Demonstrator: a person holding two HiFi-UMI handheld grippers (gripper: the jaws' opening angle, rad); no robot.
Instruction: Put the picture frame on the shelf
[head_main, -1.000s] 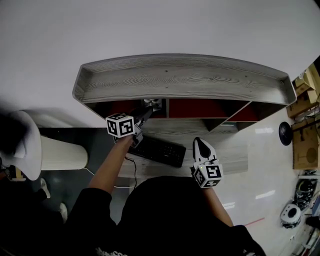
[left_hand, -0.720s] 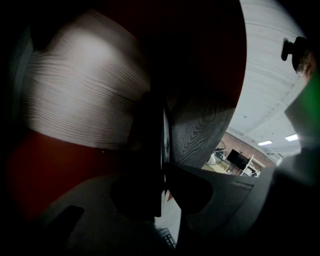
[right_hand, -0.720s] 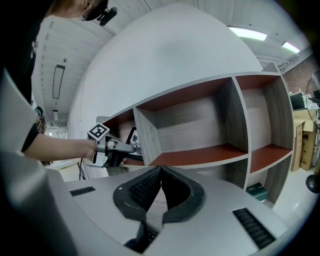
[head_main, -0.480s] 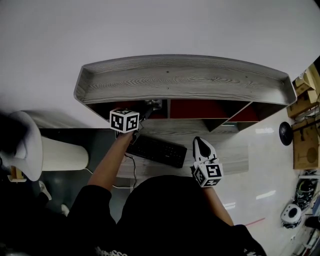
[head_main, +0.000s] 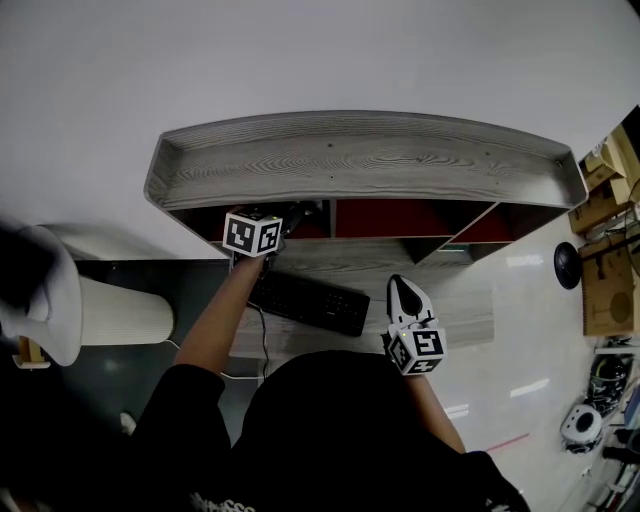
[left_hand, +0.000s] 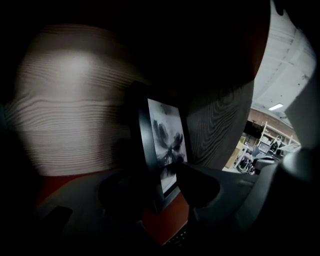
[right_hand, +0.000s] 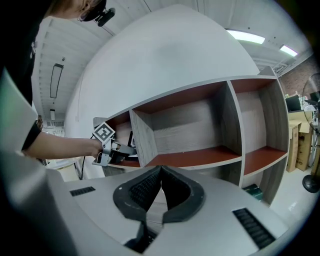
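Observation:
The picture frame (left_hand: 165, 145), black-edged with a dark flower print, stands upright on the red floor of the left compartment of the grey wooden shelf (head_main: 350, 160). My left gripper (left_hand: 152, 182) reaches into that compartment, and its jaws are opening with the frame's lower edge between them. In the head view only its marker cube (head_main: 252, 233) shows at the shelf's front edge. My right gripper (head_main: 405, 295) hovers over the desk in front of the shelf, shut and empty (right_hand: 160, 172). From there the left gripper (right_hand: 117, 150) shows at the left compartment.
A black keyboard (head_main: 310, 300) lies on the wooden desk (head_main: 470, 320) under the shelf. The shelf's middle and right compartments (right_hand: 200, 135) hold nothing. A white cylinder (head_main: 120, 310) stands at the left. Cardboard boxes (head_main: 610, 290) and a black round object (head_main: 570, 267) sit at the right.
My left gripper has moved up and deeper under the shelf's top, with its cube now at the shelf edge. The right gripper has stayed still.

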